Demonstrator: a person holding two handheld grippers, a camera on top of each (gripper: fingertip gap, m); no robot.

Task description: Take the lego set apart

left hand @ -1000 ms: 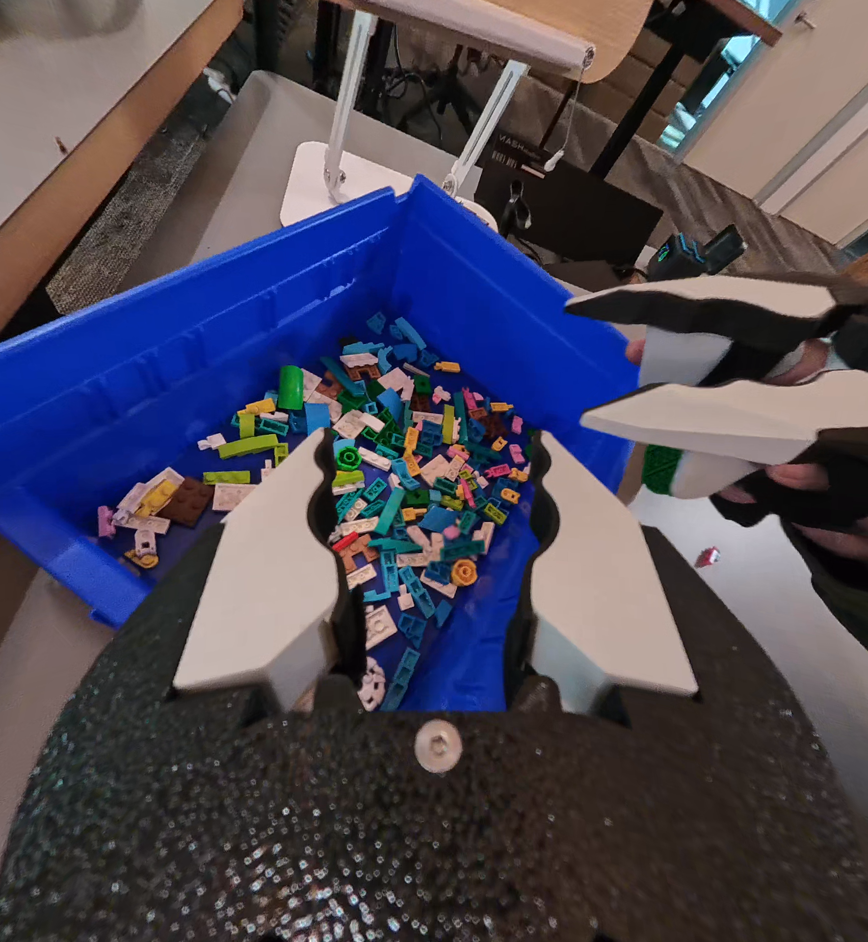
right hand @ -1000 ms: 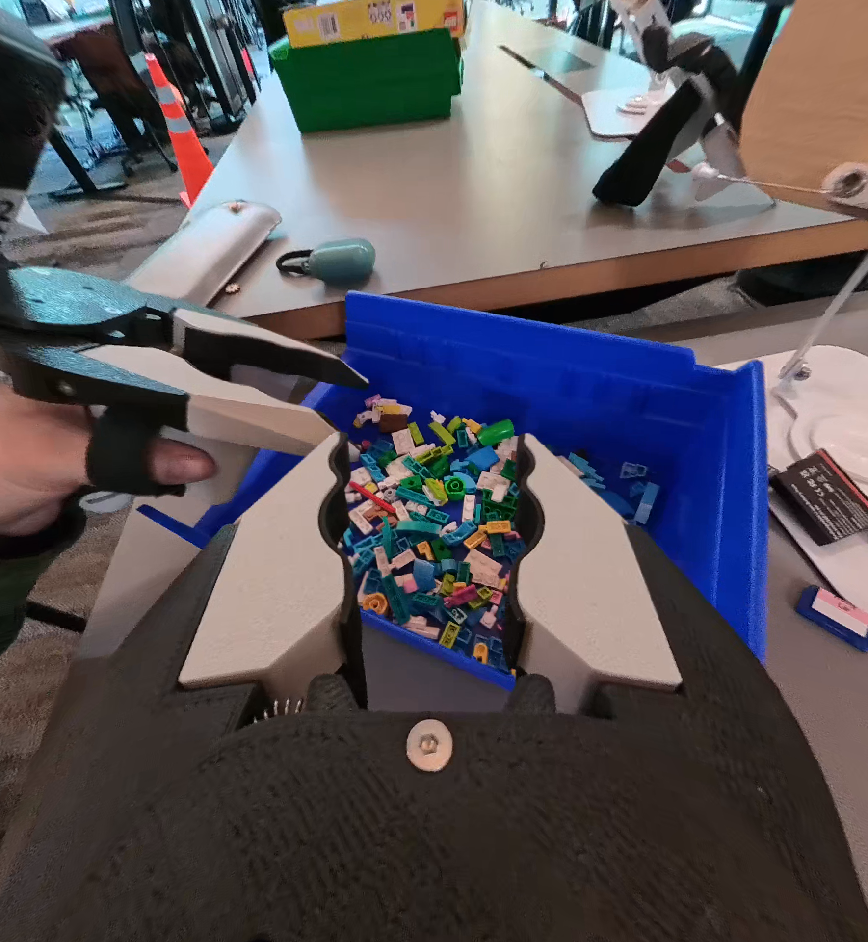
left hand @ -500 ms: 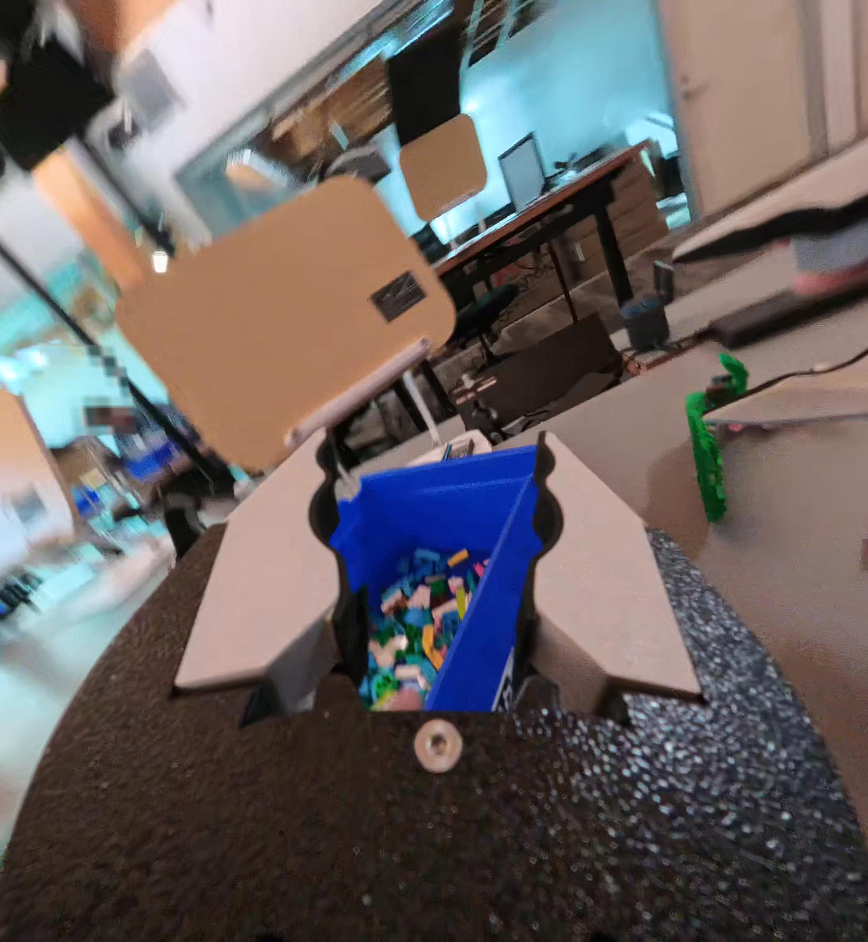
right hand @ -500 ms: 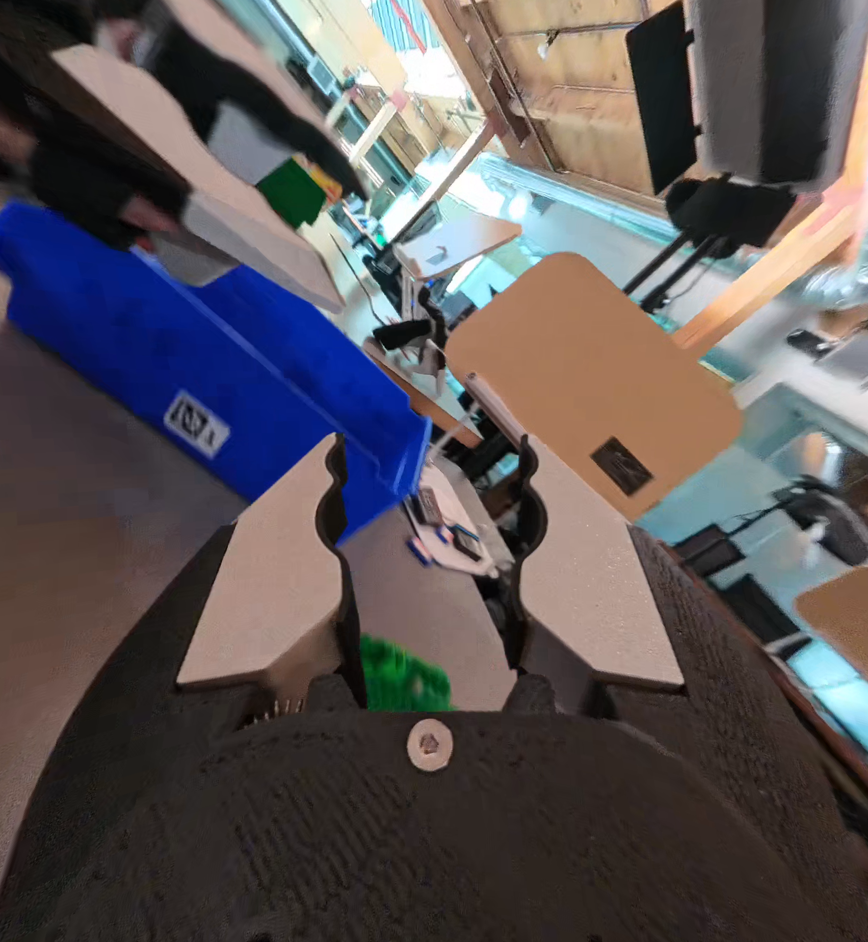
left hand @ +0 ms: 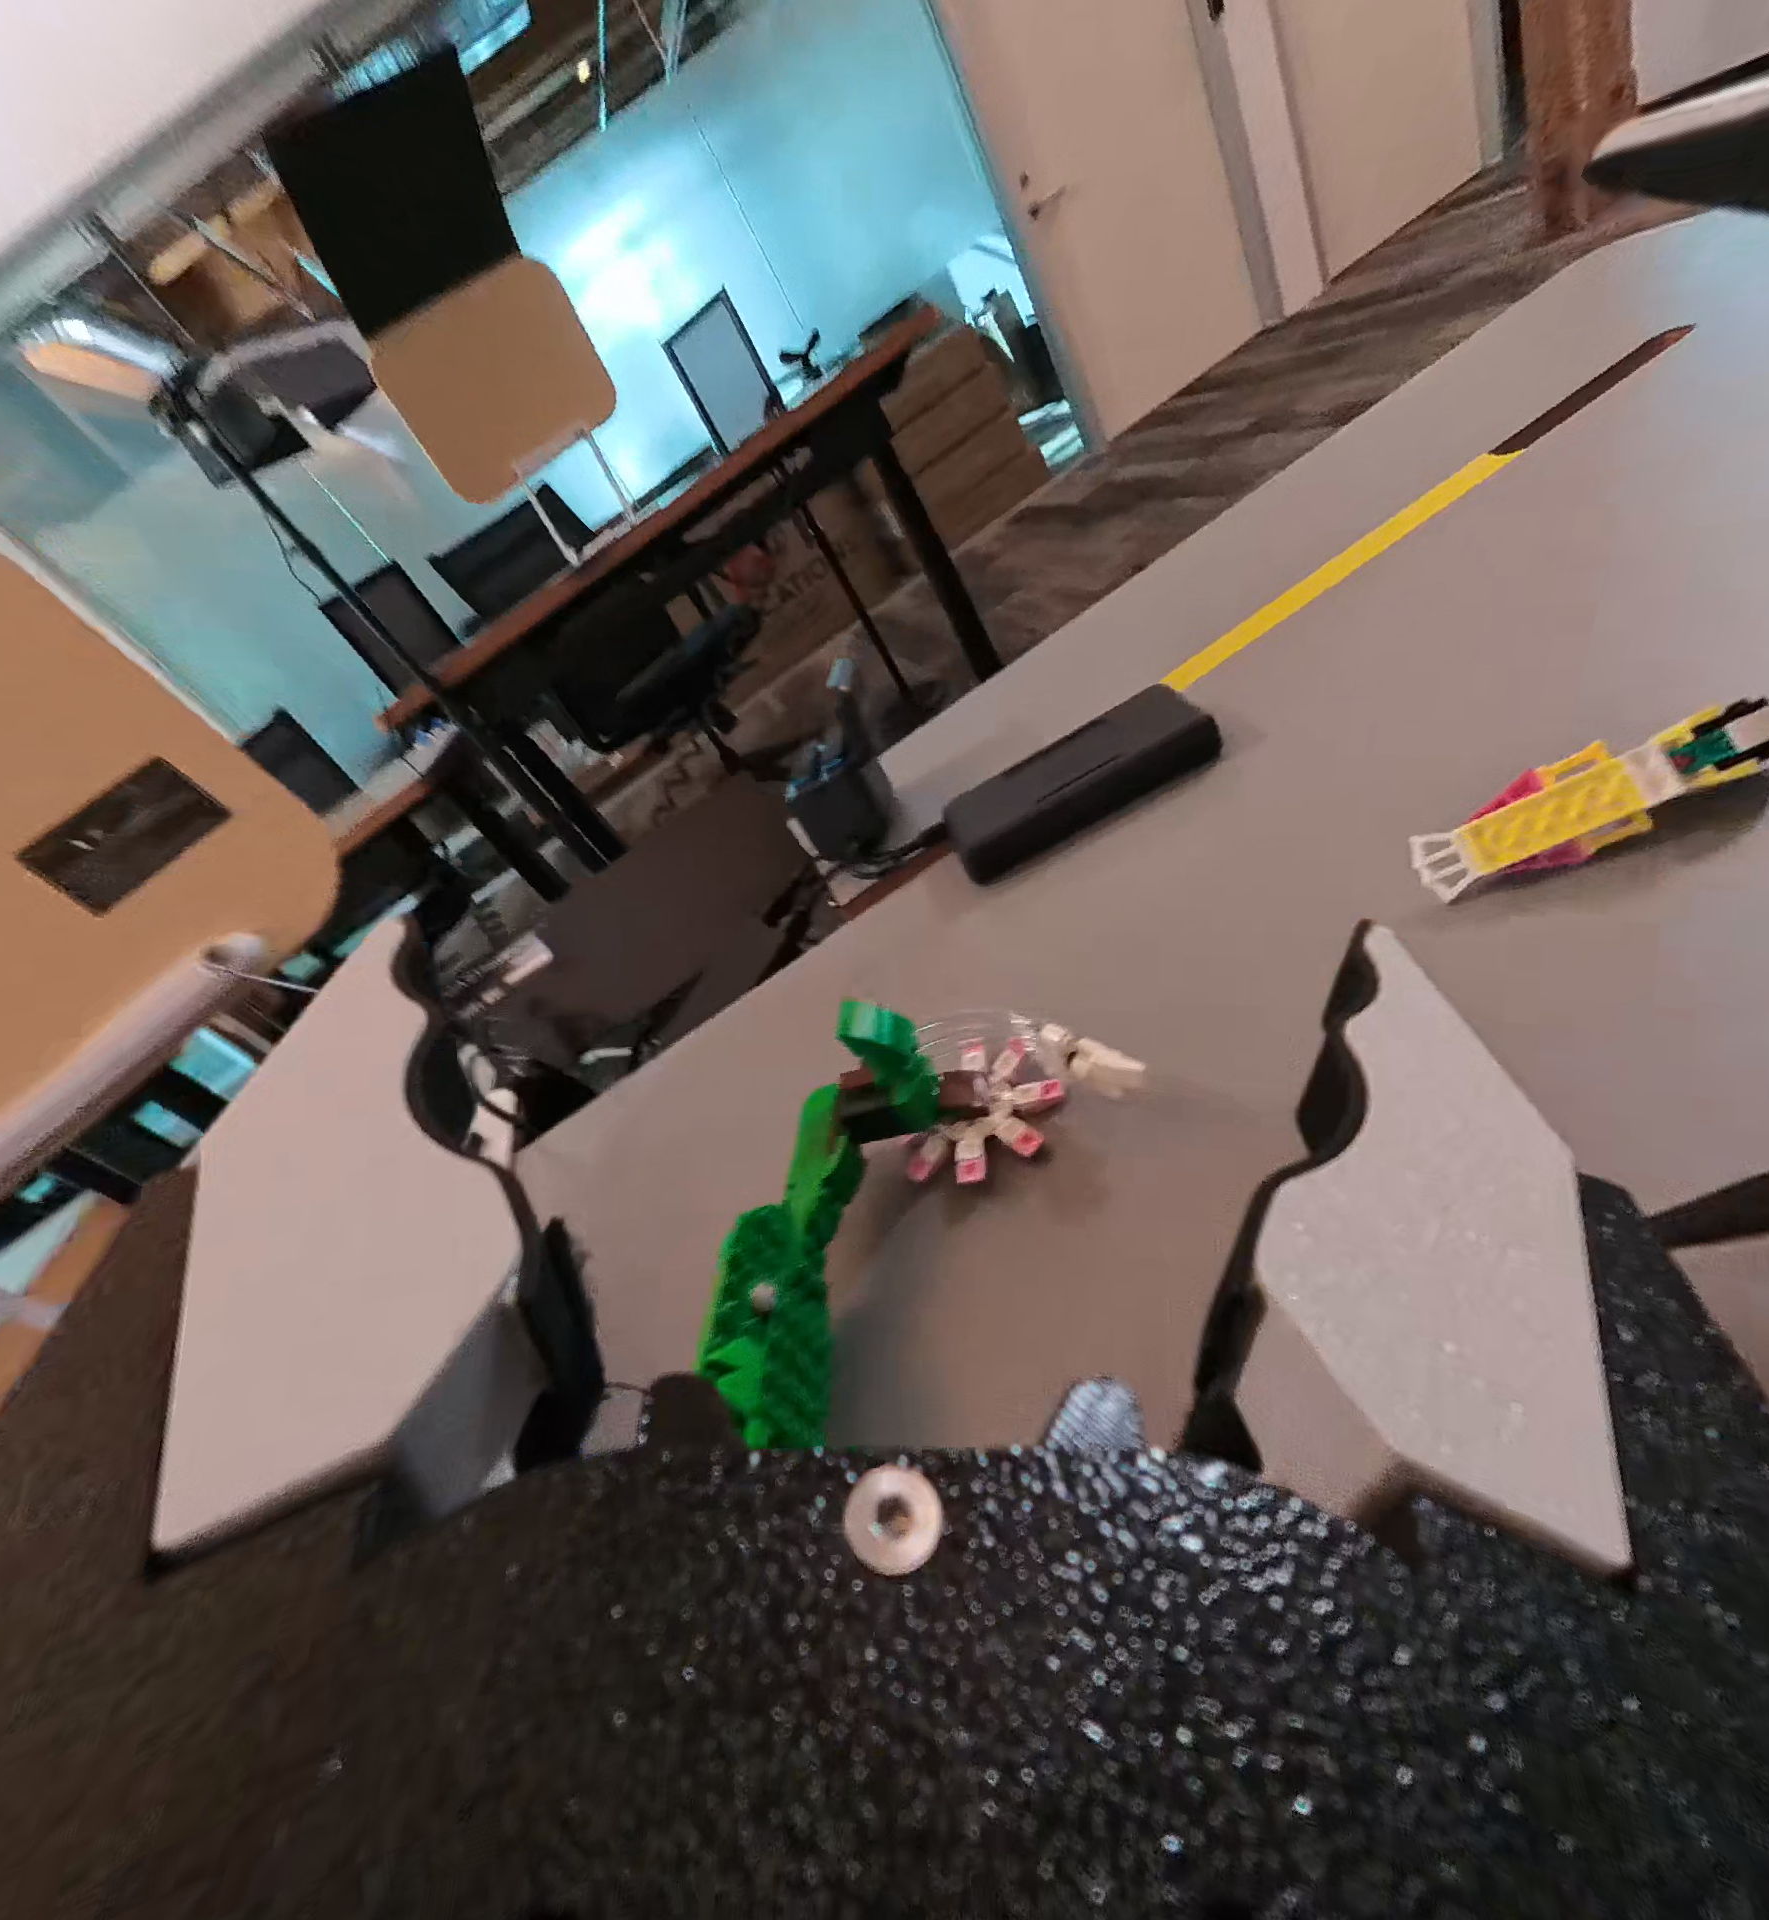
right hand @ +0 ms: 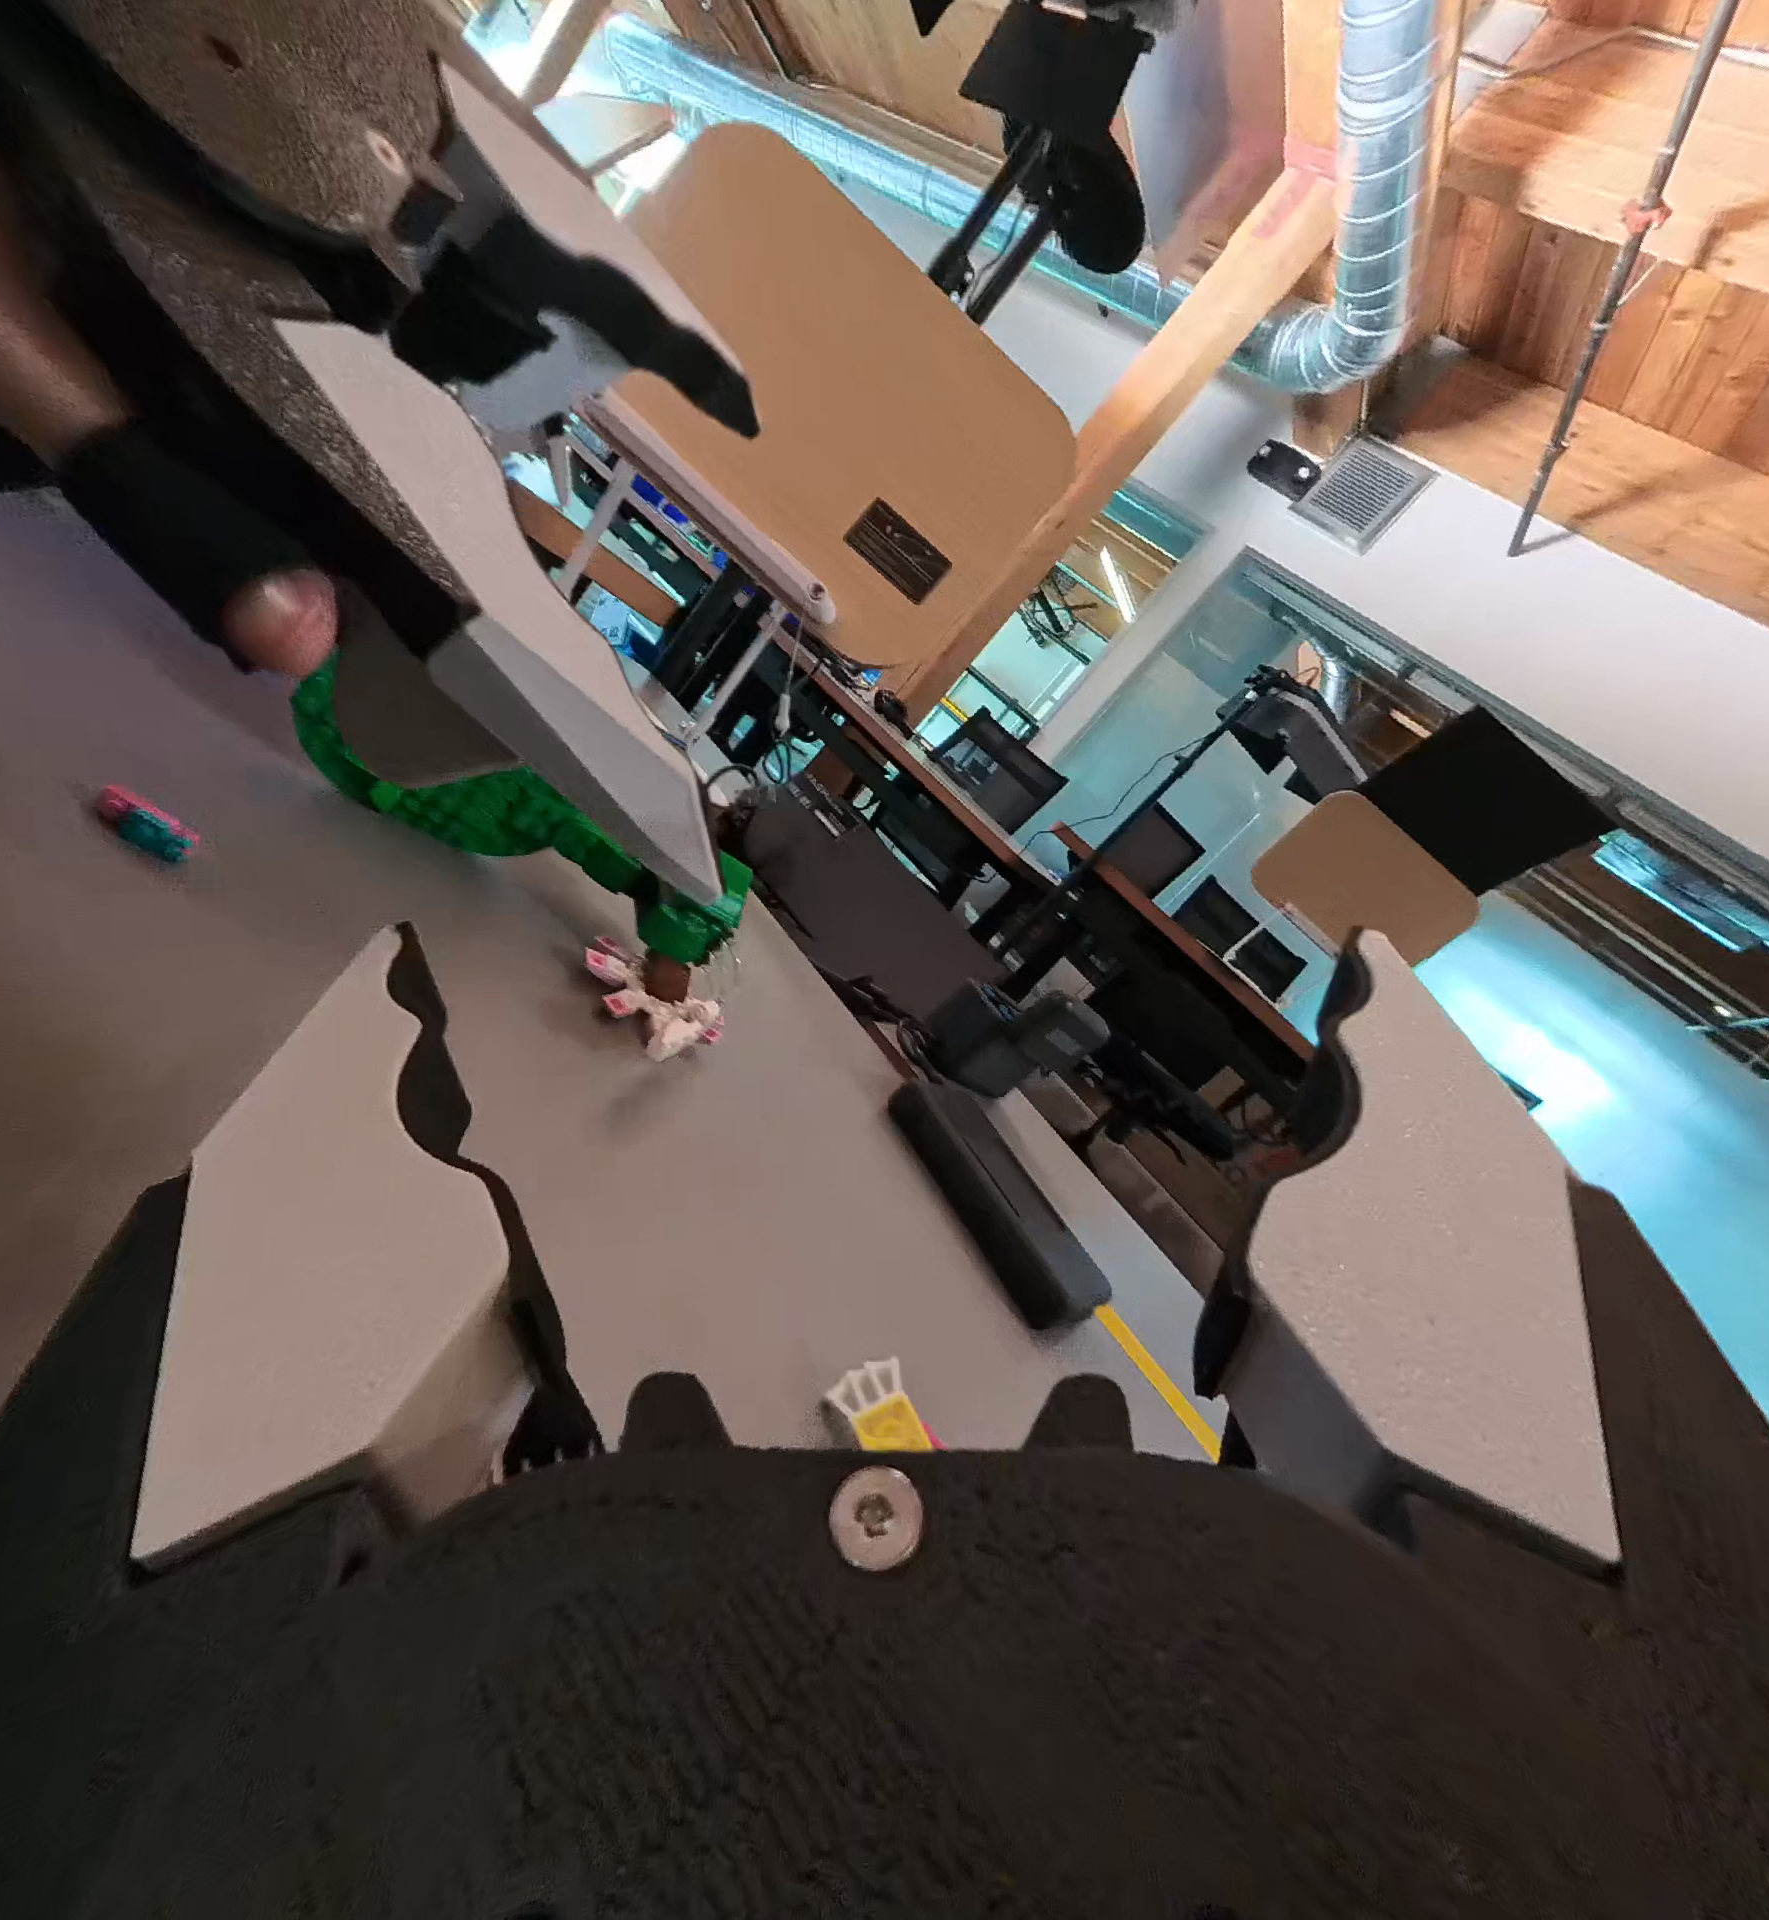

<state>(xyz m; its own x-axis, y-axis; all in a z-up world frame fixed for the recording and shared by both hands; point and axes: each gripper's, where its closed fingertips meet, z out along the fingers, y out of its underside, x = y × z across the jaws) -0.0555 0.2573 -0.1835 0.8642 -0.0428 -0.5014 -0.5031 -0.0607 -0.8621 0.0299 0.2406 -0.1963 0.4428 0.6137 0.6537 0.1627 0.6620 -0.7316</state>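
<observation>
On a grey desk [left hand: 1482, 540], the left gripper [left hand: 880, 1143] spreads its fingers around a green lego stem [left hand: 786, 1278] with a pink-and-white flower [left hand: 994, 1101], unclamped. The right gripper [right hand: 859, 1174] also gapes. Farther right lie one yellow lego model [left hand: 1576, 810], one black box [left hand: 1088, 779] and one yellow tape strip [left hand: 1337, 571].

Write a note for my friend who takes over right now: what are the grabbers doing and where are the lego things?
Left gripper: open, empty, straddling the green stem of the flower model; its pink-white blossom is on the grey table.
Right gripper: open, empty, over the table.
Yellow-pink model: lying farther off, untouched. Small pink-teal piece loose on the table.
Both models remain whole; next, probably grip the stem and pull parts off.
</observation>
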